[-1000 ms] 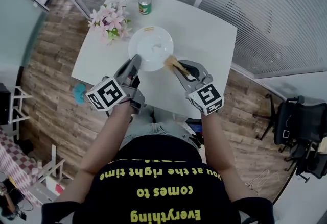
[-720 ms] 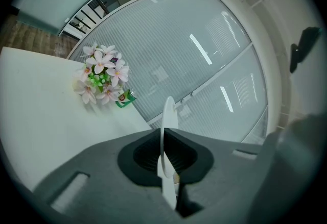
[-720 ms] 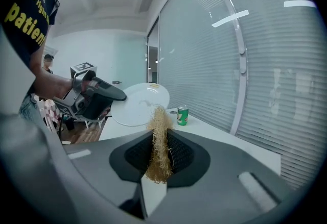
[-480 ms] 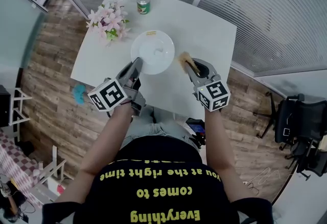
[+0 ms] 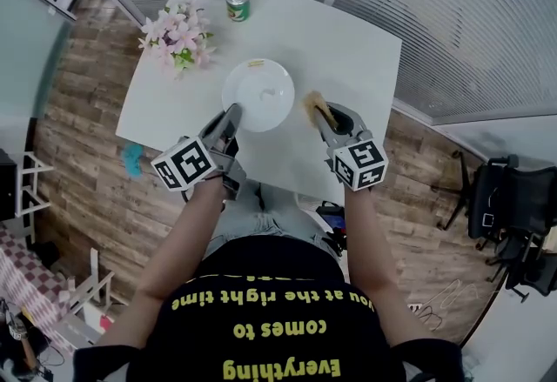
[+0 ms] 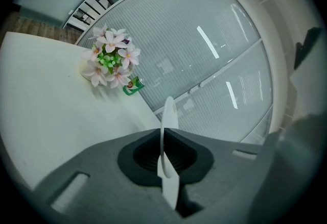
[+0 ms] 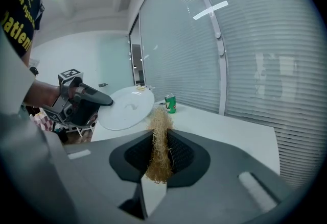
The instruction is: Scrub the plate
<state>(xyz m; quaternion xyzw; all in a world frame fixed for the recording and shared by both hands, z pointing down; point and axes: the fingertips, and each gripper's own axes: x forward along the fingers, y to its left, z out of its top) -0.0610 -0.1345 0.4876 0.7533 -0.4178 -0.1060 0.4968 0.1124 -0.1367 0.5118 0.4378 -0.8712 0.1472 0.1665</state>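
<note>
We see the left gripper [image 5: 233, 117] clamped on the near rim of the white plate [image 5: 259, 93]. In the left gripper view the plate [image 6: 169, 114] stands edge-on between the closed jaws. In the right gripper view the plate [image 7: 127, 108] is tilted, its face turned toward the camera, and the left gripper [image 7: 104, 100] grips it from the left.

The right gripper [image 5: 325, 115] grasps a straw-coloured scrubber [image 5: 312, 101]. In its own view we see the fibrous tuft [image 7: 160, 142] pinched upright between the jaws. The scrubber sits just beside the plate's right rim, not touching it.

Both grippers are over the white table [image 5: 348, 50]. Pink flowers [image 5: 178, 39] and a green can [image 5: 237, 3] stand at its far left corner, well apart from the plate.
</note>
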